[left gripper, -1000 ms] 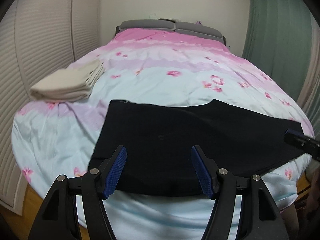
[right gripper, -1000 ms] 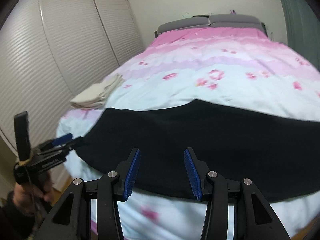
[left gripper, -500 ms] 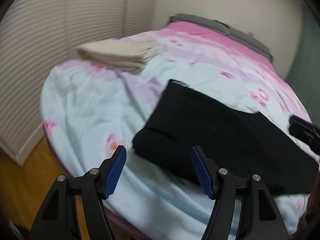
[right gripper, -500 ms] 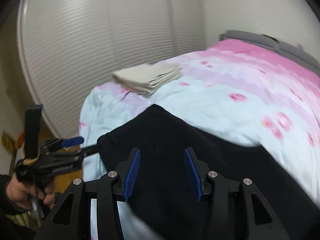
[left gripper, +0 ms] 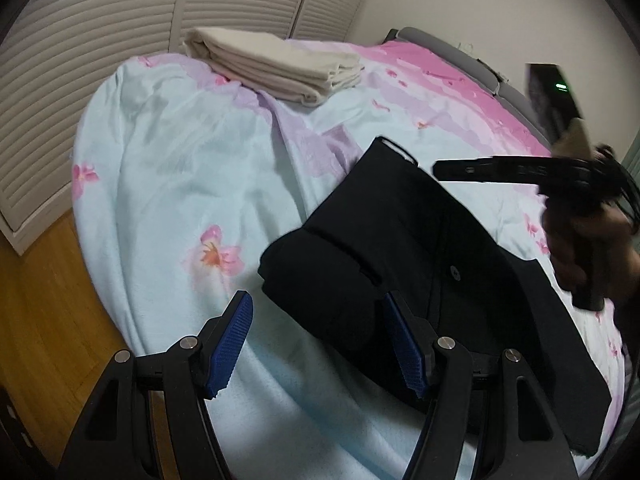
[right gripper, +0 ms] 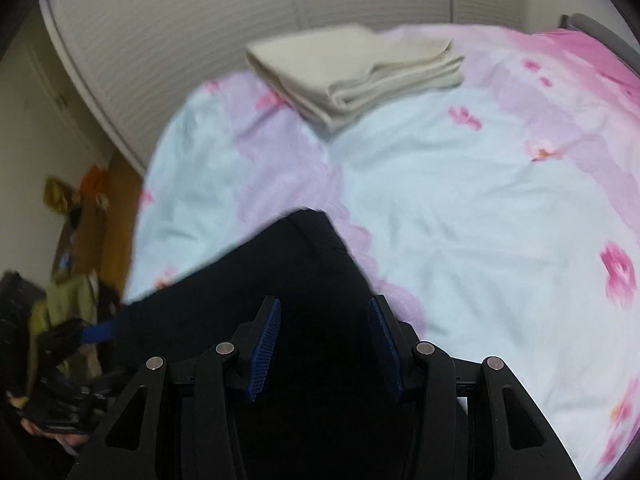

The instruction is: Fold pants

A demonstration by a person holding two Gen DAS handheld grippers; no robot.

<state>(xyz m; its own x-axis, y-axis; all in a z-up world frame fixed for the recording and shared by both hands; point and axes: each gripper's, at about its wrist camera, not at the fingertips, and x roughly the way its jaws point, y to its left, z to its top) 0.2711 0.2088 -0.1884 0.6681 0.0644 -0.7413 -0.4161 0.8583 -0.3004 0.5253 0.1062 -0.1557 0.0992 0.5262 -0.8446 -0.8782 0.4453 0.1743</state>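
Observation:
Black pants (left gripper: 420, 240) lie flat on the floral duvet (left gripper: 180, 160), the button and waistband end nearest my left gripper. The left gripper (left gripper: 316, 304) is open and hovers just over the near corner of that end, pads clear of the cloth. My right gripper (right gripper: 324, 308) is open too and hangs above the dark pants (right gripper: 280, 272), pointing steeply down, with nothing pinched. In the left wrist view the right gripper (left gripper: 460, 170) reaches in from the right, held by a hand (left gripper: 580, 240). A blue pad of the left gripper (right gripper: 96, 332) shows at the lower left of the right wrist view.
A folded beige cloth (left gripper: 280, 64) rests on the duvet beyond the pants, also seen as a beige stack (right gripper: 352, 68). Louvred closet doors (left gripper: 100, 40) stand close behind the bed. Wooden floor (left gripper: 36, 300) lies to the left, with clutter (right gripper: 68, 200) by the wall.
Both views have swung left towards the closet. My right gripper has travelled left along the pants to the waist end. My left gripper has sunk and rolled near the same corner. The pants have not moved.

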